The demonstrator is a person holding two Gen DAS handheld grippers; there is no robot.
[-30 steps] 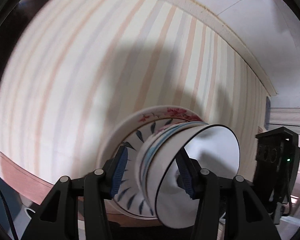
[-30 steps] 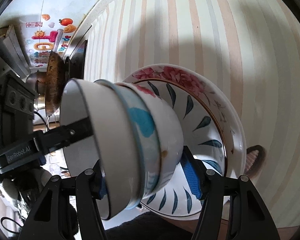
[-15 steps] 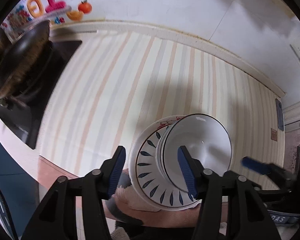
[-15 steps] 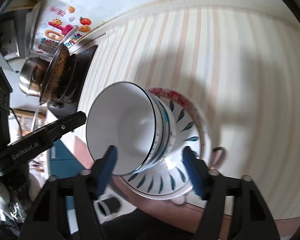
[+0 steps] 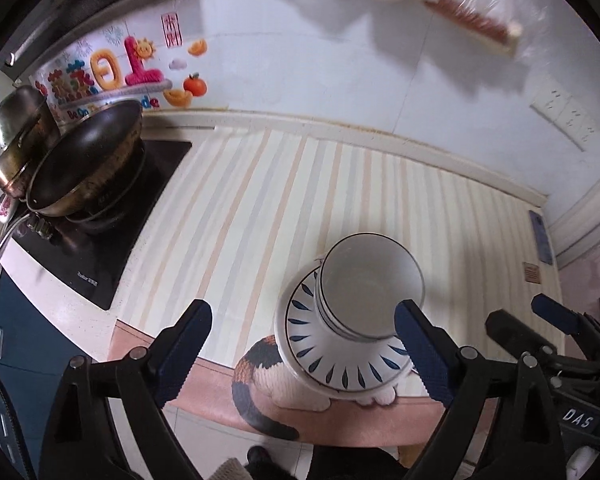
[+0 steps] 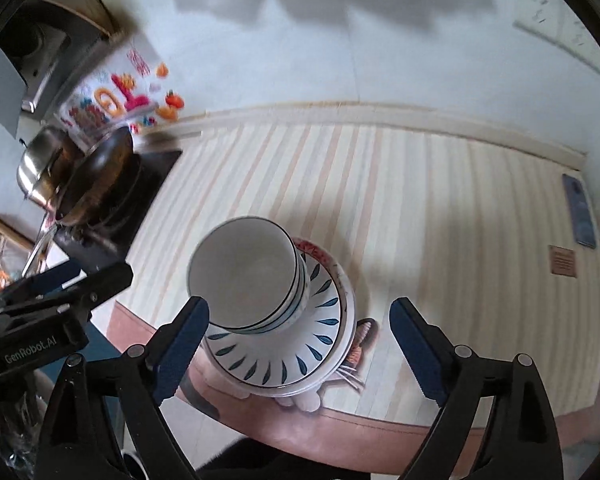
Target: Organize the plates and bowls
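A kitchen counter under a striped mat (image 5: 284, 208) is running beneath a white tiled wall with bright stickers (image 5: 116, 68). At the far left, a steel pot (image 5: 12, 140) and a dark wok (image 5: 88, 160) are sitting on a black cooktop (image 5: 112, 248). Moving right, the left gripper (image 5: 302, 350) is hovering above the counter's near edge with its blue-padded jaws spread wide, gripping nothing. Just beyond it, the stack of bowls (image 6: 248, 276) is resting inside the blue-leaf plate (image 6: 300, 356), which is lying on a floral plate (image 6: 320, 252), all near the front edge over a cat-patterned mat (image 5: 260, 376). The right gripper (image 6: 298, 346) is likewise standing open and empty above the stack. Farther right, a phone (image 6: 578, 210) is lying by the wall, well apart from the dishes.
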